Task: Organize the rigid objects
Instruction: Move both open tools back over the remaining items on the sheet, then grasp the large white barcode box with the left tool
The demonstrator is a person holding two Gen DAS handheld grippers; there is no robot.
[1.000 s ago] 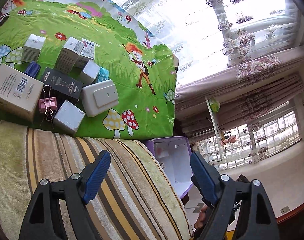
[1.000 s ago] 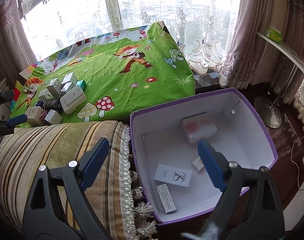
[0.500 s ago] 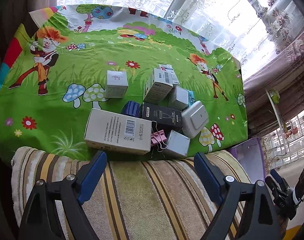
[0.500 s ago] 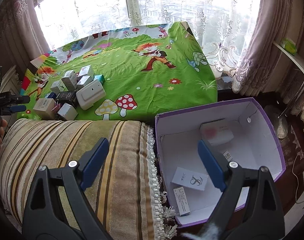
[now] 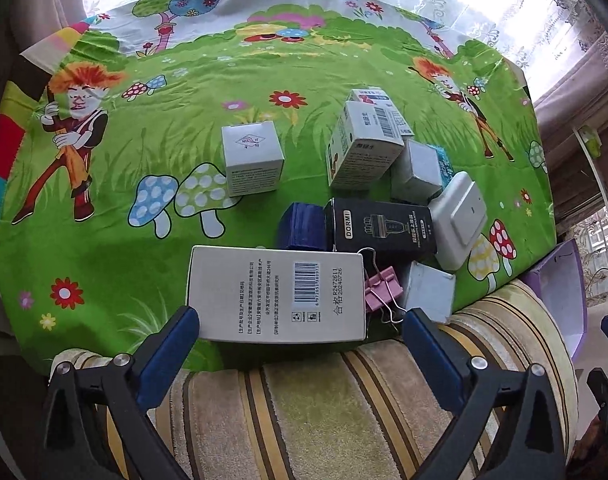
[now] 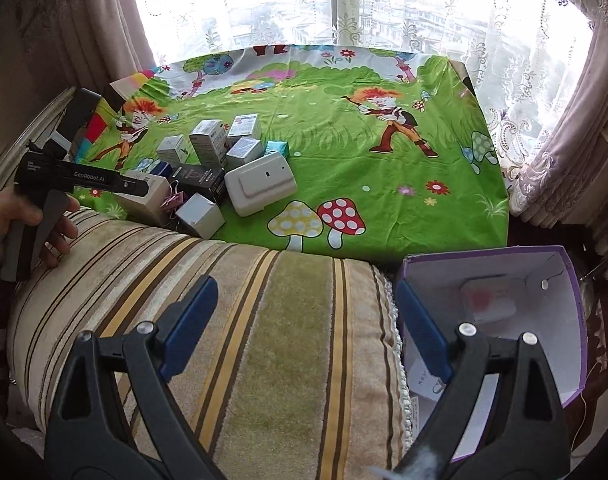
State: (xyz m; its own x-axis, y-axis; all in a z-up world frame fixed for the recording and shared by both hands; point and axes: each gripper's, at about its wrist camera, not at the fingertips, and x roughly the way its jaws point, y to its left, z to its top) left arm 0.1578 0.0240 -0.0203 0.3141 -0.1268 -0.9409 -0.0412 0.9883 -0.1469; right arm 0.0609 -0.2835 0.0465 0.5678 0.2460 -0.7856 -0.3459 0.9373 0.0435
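Note:
A cluster of small boxes lies on the green cartoon cloth [image 5: 144, 168]. Nearest me is a long white barcode box [image 5: 276, 294], with a pink binder clip [image 5: 383, 292], a black DORMI box [image 5: 379, 226], a white switch-like block [image 5: 457, 218] and a white cube box [image 5: 252, 156] around it. My left gripper [image 5: 300, 338] is open, its fingers on either side of the long box's near end. My right gripper [image 6: 304, 328] is open and empty over the striped cushion [image 6: 264, 320], beside the purple box [image 6: 543, 312], which holds a few small packs.
The striped cushion [image 5: 343, 408] runs along the cloth's near edge. Curtains and a bright window stand behind the table [image 6: 343, 8]. The left gripper's handle and the hand holding it show at the left of the right wrist view [image 6: 44, 192].
My left gripper swung left from the purple box toward the cluster and closed in on the long white box. My right gripper drifted left, off the purple box and over the cushion.

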